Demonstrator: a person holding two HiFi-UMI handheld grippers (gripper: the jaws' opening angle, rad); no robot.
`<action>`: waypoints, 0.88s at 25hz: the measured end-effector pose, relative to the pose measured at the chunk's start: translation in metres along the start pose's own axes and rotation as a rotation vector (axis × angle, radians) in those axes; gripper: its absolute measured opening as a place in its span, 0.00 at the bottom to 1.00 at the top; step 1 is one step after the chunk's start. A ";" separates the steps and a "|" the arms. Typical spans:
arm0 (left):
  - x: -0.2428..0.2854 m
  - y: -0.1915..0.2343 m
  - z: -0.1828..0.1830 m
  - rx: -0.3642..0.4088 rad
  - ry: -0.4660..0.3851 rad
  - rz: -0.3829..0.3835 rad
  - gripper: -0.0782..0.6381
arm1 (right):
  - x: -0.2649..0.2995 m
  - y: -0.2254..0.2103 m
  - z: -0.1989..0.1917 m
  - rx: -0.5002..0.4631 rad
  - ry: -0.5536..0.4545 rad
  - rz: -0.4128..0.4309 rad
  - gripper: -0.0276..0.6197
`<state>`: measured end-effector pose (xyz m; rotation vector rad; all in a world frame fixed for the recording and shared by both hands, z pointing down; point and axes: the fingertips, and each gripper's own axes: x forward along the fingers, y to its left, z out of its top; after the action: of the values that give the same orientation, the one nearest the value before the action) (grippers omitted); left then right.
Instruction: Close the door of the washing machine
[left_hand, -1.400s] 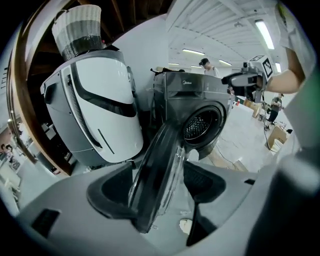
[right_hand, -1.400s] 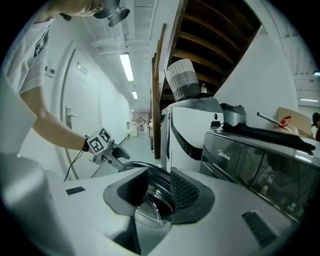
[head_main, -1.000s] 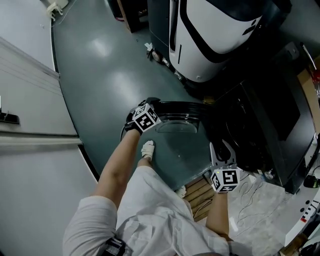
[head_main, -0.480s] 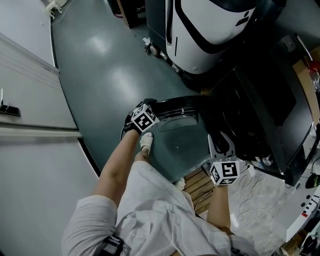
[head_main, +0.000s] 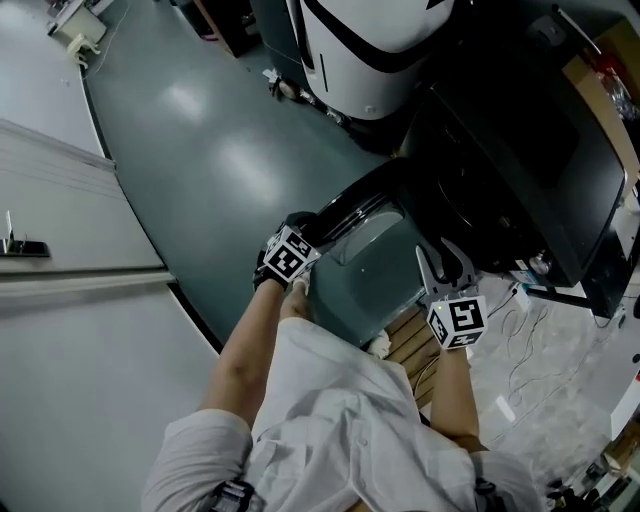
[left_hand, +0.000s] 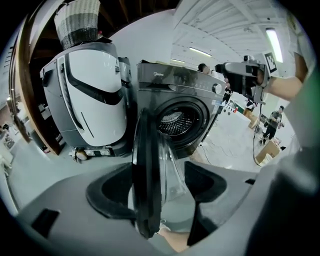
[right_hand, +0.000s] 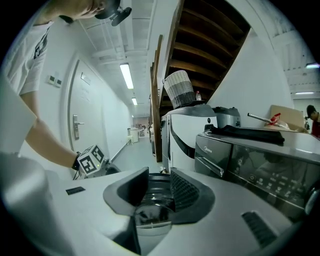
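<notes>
The dark front-loading washing machine (head_main: 520, 150) stands at the upper right, and its drum (left_hand: 176, 120) shows through the round opening. Its round door (head_main: 365, 215) with the glass bowl stands partly swung out from the front. My left gripper (head_main: 303, 230) is open and straddles the door's free rim (left_hand: 145, 170), which sits close to the left finger (left_hand: 107, 192). My right gripper (head_main: 444, 262) hangs open on the door's inner side, by the machine's front. Between its fingers I see the door's ribbed ring and glass (right_hand: 155, 200); contact is unclear.
A large white and black machine (head_main: 370, 50) stands left of the washer, with a woven basket (left_hand: 77, 22) on top. A white wall and door (head_main: 70, 300) run along the left. A wooden pallet (head_main: 410, 345) and cables (head_main: 520, 370) lie near my feet.
The door has swung from wide open toward the washer's front. My left gripper moved with its rim. The right gripper stayed near the machine's front.
</notes>
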<state>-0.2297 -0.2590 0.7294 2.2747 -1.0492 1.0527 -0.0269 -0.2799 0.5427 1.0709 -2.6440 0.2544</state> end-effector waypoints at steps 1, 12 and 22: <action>0.000 -0.012 0.002 -0.006 -0.011 -0.015 0.56 | -0.007 -0.002 -0.002 0.004 0.001 -0.007 0.27; 0.021 -0.107 0.022 -0.061 -0.079 -0.132 0.56 | -0.071 -0.033 -0.011 0.011 -0.016 -0.090 0.27; 0.058 -0.195 0.052 -0.006 -0.084 -0.266 0.56 | -0.141 -0.066 -0.021 0.010 -0.008 -0.191 0.27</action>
<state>-0.0286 -0.1964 0.7306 2.3897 -0.7508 0.8503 0.1202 -0.2295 0.5220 1.3189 -2.5270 0.2241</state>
